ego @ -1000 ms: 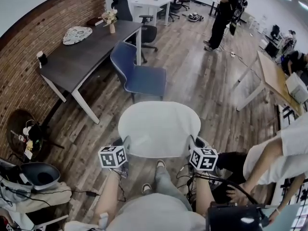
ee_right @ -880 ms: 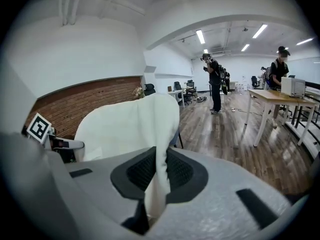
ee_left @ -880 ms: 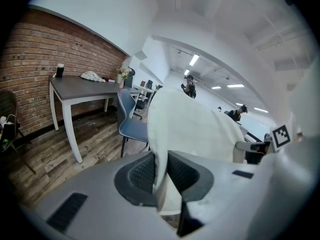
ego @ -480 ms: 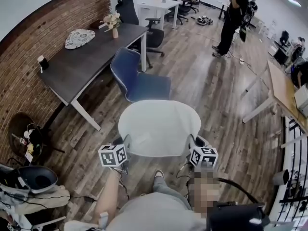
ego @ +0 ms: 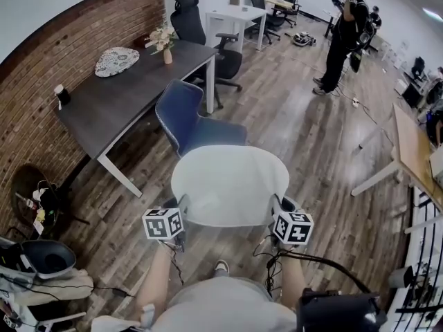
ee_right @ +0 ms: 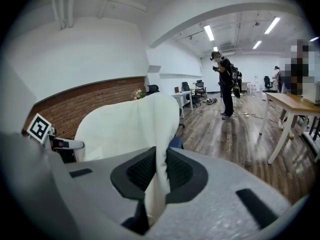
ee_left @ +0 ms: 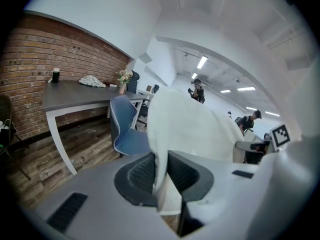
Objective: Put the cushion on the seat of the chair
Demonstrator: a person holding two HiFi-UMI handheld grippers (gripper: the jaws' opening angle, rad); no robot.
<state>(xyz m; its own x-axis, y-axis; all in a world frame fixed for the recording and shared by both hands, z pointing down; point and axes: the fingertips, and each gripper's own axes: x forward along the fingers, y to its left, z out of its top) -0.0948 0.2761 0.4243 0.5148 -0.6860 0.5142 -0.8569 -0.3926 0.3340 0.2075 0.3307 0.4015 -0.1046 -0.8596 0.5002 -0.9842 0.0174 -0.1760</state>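
A white cushion (ego: 230,184) hangs flat between my two grippers, above the wooden floor. My left gripper (ego: 181,211) is shut on its near left edge, and in the left gripper view the white fabric (ee_left: 185,129) is pinched between the dark pads. My right gripper (ego: 277,209) is shut on the near right edge, with the cushion (ee_right: 127,124) squeezed between its pads. The blue chair (ego: 194,125) stands just beyond the cushion, its seat partly hidden by the cushion's far edge. It also shows in the left gripper view (ee_left: 125,129).
A dark desk (ego: 131,81) with white legs runs along the brick wall at left. Black office chairs (ego: 225,54) stand behind it. A person (ego: 345,33) stands far back right. A wooden table (ego: 415,147) is at right. Cables (ego: 304,258) lie on the floor by my feet.
I have walked forward with the cushion held the same way. The blue chair and desk have drawn nearer, and the seated person at lower right has dropped out of view.
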